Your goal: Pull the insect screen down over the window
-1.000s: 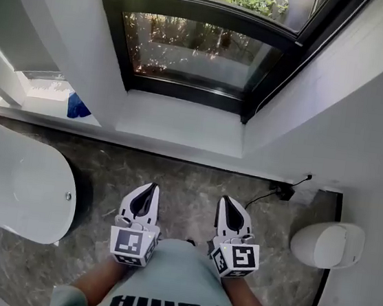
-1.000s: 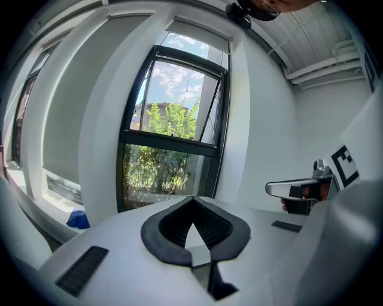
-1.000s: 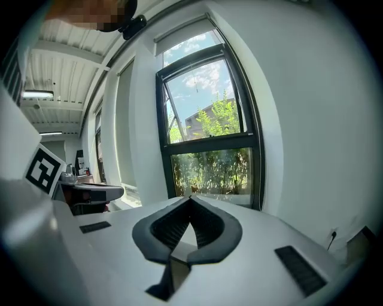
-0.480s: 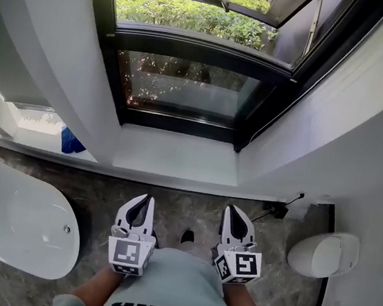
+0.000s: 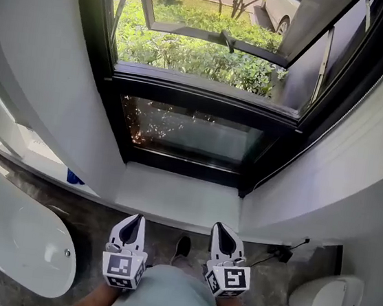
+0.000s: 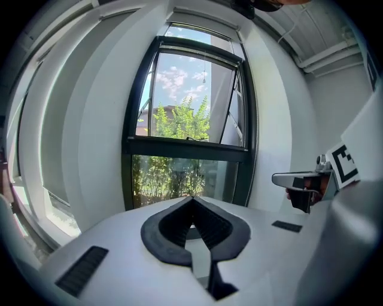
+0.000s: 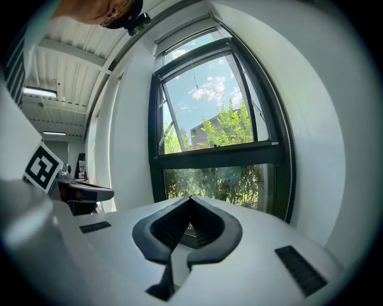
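The black-framed window [image 5: 204, 109] stands straight ahead, its upper sash [image 5: 212, 37] tilted open outward over a fixed lower pane [image 5: 190, 131]. A thin pull cord [image 6: 204, 72] hangs from the top of the frame, also seen as the cord [image 7: 194, 80] in the right gripper view. No screen covers the glass. My left gripper [image 5: 130, 228] and right gripper [image 5: 221, 236] are held low in front of the person's body, side by side, well short of the window. Both are shut with nothing between the jaws. Their tips [image 6: 191, 198] [image 7: 190, 198] point at the lower pane.
A white sill [image 5: 179, 199] runs under the window. A white bathtub [image 5: 9, 230] lies at the left, with a blue item [image 5: 74, 178] behind it. A white toilet [image 5: 326, 297] and a black cable [image 5: 283, 253] are at the right. White walls flank the window recess.
The head view has tilted upward, so more of the window and the open sash shows. Both grippers stay shut and close to the body, lower in the frame.
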